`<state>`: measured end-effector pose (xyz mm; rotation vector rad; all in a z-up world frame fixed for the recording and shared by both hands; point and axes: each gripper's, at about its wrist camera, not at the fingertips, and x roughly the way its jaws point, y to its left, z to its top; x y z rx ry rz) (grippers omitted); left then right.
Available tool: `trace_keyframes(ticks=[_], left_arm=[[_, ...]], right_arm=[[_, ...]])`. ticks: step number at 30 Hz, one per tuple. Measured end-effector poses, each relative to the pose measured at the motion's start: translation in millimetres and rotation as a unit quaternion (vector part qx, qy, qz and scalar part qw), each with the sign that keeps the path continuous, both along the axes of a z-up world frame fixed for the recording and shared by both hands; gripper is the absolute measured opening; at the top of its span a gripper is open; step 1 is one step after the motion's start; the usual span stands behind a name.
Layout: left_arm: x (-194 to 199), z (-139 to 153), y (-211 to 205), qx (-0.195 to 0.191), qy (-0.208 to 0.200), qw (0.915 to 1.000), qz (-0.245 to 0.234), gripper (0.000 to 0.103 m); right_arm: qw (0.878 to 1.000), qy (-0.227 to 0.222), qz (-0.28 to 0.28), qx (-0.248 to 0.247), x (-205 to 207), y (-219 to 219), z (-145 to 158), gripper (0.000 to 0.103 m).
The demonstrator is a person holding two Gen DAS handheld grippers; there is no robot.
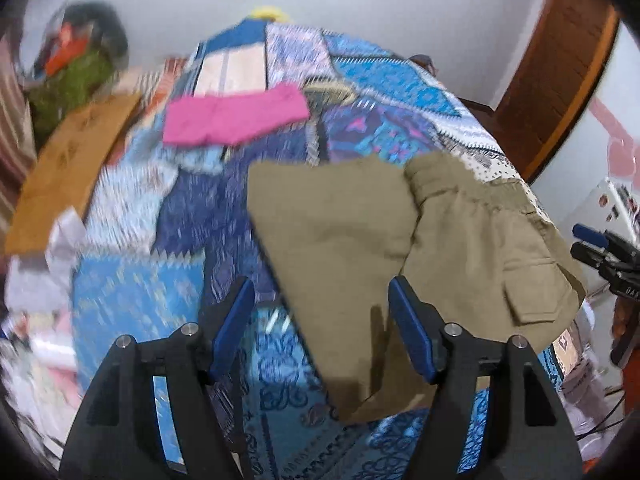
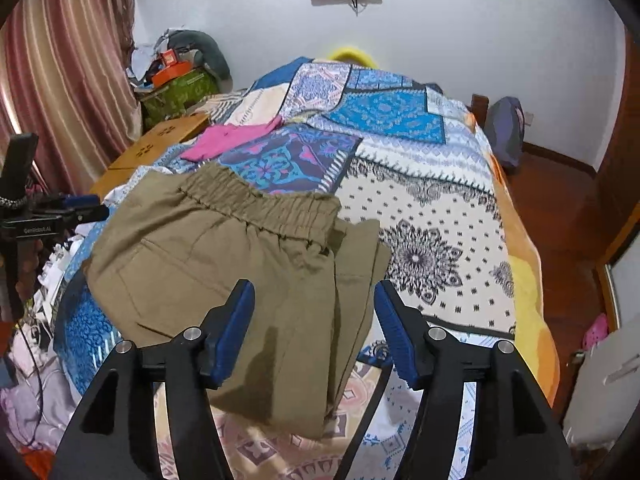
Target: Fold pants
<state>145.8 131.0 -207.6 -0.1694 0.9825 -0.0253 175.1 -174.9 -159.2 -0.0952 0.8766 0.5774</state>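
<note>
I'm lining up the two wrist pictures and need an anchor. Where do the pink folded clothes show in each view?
Left wrist view: the pink clothes lie upper left of centre on the patchwork bedspread, beyond the khaki pants.
Right wrist view: the pink clothes lie left of centre, just beyond the pants' elastic waistband.
Shared landmark: the yellow object at the bed's far end.
</note>
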Motion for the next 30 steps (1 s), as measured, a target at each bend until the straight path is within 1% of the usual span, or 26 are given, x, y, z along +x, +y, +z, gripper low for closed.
trace_keyframes(ticks=[1,2,4,6,7,9,12,16,21,23,25,26,27,29,30], left_arm=[[0,-6,4,-0.014,0.007,0.9999,0.004,0.069],[0,-14,7,-0.037,0.017,0.9992,0.005,0.069],[1,-22,10,-0.063,0.027,0.9976,0.001,0.069],[3,-29,11,-0.073,0.033,0.9968,0.004,0.069],[4,-29,11,-0.074,0.032,0.9967,0.005,0.069],[7,-29,12,-0.084,0.030,0.9960,0.003,0.069],[16,-29,10,-0.100,0.026,0.9947,-0.003,0.069],[29,-29,1,-0.099,0.022,0.9946,-0.021,0.069],[43,-27,-5,-0.098,0.027,0.9944,-0.028,0.068],[44,-26,-7,-0.101,0.028,0.9940,-0.031,0.067],[43,-24,-11,-0.092,0.028,0.9947,-0.035,0.056],[42,-23,-14,-0.083,0.029,0.9954,-0.037,0.053],[40,-22,-17,-0.072,0.028,0.9962,-0.040,0.048],[41,-22,-23,-0.046,0.027,0.9975,-0.046,0.046],[41,-22,-24,-0.041,0.025,0.9977,-0.047,0.044]], right_arm=[[1.000,0.013,-0.006,0.004,4,-2,-6,0.062],[1.000,0.023,-0.010,0.007,5,-5,-11,0.063],[0.999,0.050,-0.017,0.008,12,-8,-22,0.063],[0.997,0.070,-0.019,0.012,16,-11,-32,0.063],[0.996,0.083,-0.019,0.024,18,-13,-37,0.064],[0.994,0.097,-0.024,0.046,22,-18,-42,0.069],[0.989,0.125,-0.021,0.075,29,-19,-48,0.070],[0.985,0.138,-0.018,0.101,36,-17,-53,0.072],[0.980,0.150,-0.019,0.129,46,-10,-57,0.073],[0.980,0.149,-0.020,0.129,46,-7,-56,0.073],[0.981,0.145,-0.018,0.127,45,-8,-55,0.070],[0.981,0.143,-0.015,0.128,44,-8,-54,0.066],[0.982,0.141,-0.011,0.128,44,-9,-53,0.062],[0.983,0.136,-0.002,0.126,42,-8,-51,0.056],[0.983,0.135,-0.001,0.126,42,-8,-51,0.053]])
